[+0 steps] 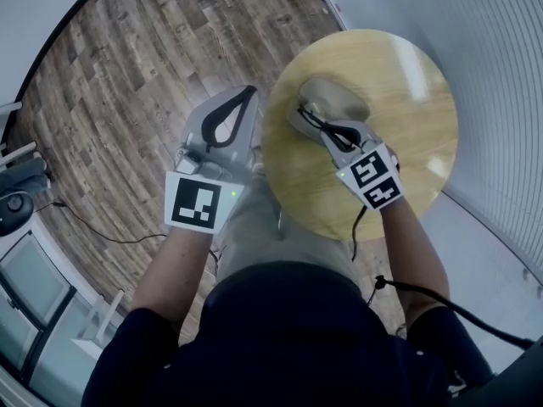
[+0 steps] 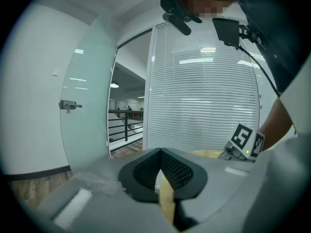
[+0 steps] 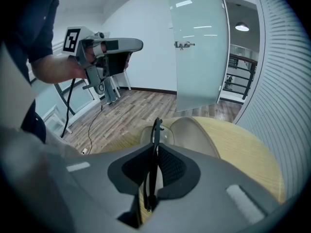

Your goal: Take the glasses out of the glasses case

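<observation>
- Head view: my right claw (image 1: 316, 119) is clamped on the glasses (image 1: 336, 132), which sit at the near edge of the grey-beige glasses case (image 1: 338, 94) on the round wooden bench (image 1: 416, 113). My left claw (image 1: 247, 93) hangs left of the bench over the floor.
- Left gripper view: the left claw (image 2: 159, 152) is closed tip to tip, with nothing in it.
- Right gripper view: the pads pinch the thin black frame edge-on, and a clear lens shows beyond the tips against the case. I can't tell if the glasses are fully clear of it.
- I judge them light, stiff and fragile, so they are best held gently by the frame and never by the lens.
</observation>
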Available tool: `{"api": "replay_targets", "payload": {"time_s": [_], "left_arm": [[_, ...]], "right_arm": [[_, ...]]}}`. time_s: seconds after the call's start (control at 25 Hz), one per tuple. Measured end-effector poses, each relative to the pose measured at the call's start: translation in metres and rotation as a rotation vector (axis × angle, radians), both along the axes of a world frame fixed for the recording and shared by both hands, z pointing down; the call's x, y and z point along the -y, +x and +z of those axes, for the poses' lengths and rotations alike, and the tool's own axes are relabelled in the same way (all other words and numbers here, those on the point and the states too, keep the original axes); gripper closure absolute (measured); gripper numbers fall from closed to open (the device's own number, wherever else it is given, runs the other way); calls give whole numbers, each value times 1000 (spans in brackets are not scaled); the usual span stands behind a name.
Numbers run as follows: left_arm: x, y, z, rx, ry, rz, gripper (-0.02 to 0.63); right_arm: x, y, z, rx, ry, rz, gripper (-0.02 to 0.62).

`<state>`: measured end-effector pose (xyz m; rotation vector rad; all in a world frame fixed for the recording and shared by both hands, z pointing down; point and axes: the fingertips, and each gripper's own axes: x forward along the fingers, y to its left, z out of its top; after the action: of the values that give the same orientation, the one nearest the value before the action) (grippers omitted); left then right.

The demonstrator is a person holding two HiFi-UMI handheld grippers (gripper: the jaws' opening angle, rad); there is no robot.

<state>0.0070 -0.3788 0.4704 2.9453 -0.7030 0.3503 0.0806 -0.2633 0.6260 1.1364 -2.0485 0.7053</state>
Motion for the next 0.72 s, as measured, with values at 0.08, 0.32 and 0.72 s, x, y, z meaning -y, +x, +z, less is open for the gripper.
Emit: {"api": "replay_targets", "payload": {"time_s": [0.08,0.32,0.72], "left_arm": [[-3,2,-3,2,2,7,600],[-8,1,-13,7,22,18,600],[-3,-9,-53,5,73,16,600]], "right_arm": [[-3,1,-5,-5,3,2,561],[-10,-6,-19,-21,30,-13,561],[-12,-8,-62,-49,89,19,560]]}}
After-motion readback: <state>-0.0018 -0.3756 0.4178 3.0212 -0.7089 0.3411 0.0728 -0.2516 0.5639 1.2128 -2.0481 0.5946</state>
